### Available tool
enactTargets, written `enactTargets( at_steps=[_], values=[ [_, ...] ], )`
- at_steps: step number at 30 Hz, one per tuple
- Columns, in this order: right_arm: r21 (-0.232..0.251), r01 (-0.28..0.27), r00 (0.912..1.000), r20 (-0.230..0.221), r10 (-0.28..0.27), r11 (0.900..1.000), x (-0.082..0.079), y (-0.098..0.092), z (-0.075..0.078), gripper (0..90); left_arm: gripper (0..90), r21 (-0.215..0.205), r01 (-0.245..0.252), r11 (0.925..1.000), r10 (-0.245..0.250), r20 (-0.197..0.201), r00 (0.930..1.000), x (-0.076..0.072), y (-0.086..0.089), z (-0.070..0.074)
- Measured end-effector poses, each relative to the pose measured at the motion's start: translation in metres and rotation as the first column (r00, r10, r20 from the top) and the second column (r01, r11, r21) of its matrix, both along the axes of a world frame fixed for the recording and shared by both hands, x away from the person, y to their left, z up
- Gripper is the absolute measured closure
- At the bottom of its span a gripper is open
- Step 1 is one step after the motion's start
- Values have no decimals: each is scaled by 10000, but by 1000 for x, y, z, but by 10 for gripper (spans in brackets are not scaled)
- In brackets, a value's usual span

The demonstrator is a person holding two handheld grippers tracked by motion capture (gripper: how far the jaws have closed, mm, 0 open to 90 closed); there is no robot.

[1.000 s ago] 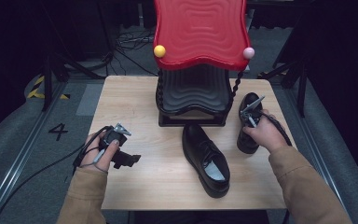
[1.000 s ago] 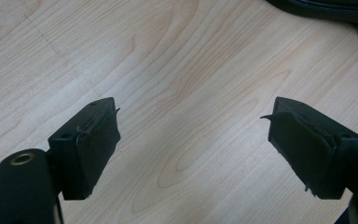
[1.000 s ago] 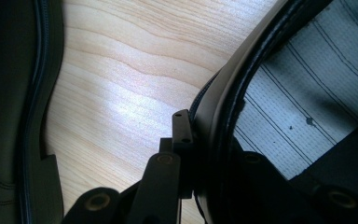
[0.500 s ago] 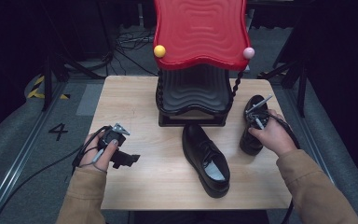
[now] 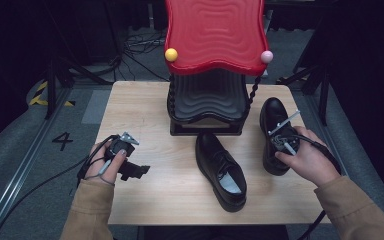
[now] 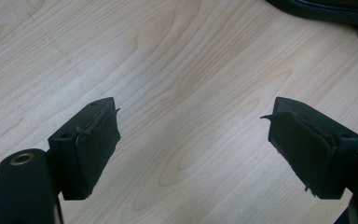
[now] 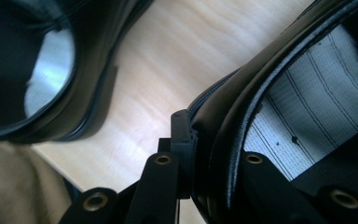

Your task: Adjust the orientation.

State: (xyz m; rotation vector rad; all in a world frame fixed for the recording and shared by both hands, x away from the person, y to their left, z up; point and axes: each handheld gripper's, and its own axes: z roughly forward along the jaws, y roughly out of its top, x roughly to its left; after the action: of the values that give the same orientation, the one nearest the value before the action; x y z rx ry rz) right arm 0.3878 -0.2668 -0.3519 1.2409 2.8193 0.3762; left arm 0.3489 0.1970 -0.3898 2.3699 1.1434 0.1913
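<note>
Two black leather shoes lie on the wooden table. One shoe rests in the middle, toe toward the rack. The other shoe lies at the right, and my right gripper is shut on its collar, one jaw outside the leather and one inside over the striped insole. At the left my gripper hovers low above bare wood, open, its two pads wide apart with nothing between them. The middle shoe appears blurred in the right gripper view.
A black ribbed rack with a red wavy top, a yellow ball and a pink ball stands at the table's back middle. Cables trail off both grippers. Dark floor and stands surround the table.
My right hand and the right shoe have shifted slightly toward the right and front. The left gripper has stayed in place.
</note>
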Motion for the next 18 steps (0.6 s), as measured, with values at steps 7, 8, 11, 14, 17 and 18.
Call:
enactTargets(
  at_steps=[7, 8, 11, 14, 17, 18],
  values=[
    [-215, -860, 9963, -39, 859, 9961, -34, 10, 10, 833, 167, 0, 51, 10000, -51, 9, 10000, 0, -1, 0],
    [-265, -1067, 9943, -60, 1065, 9939, -40, 12, 11, 833, 167, -22, 40, 10000, -40, 14, 10000, 0, -1, 0],
    [-248, -1420, 9899, 10, 1421, 9896, -52, 16, 13, 832, 167, -11, 19, 10000, -19, 15, 10000, 0, -1, 0],
    [-324, -1728, 9847, 150, 1733, 9844, -61, 19, 15, 832, 167, 5, 38, 10000, -38, 1, 10000, -1, -2, 0],
    [-465, -2075, 9778, 212, 2086, 9771, -69, 22, 16, 832, 167, 15, 52, 10000, -52, 23, 10000, 0, -1, 0],
    [-439, -2167, 9758, 203, 2177, 9753, -72, 23, 15, 833, 167, 22, 40, 10000, -40, 13, 10000, 0, -1, 0]
  ],
)
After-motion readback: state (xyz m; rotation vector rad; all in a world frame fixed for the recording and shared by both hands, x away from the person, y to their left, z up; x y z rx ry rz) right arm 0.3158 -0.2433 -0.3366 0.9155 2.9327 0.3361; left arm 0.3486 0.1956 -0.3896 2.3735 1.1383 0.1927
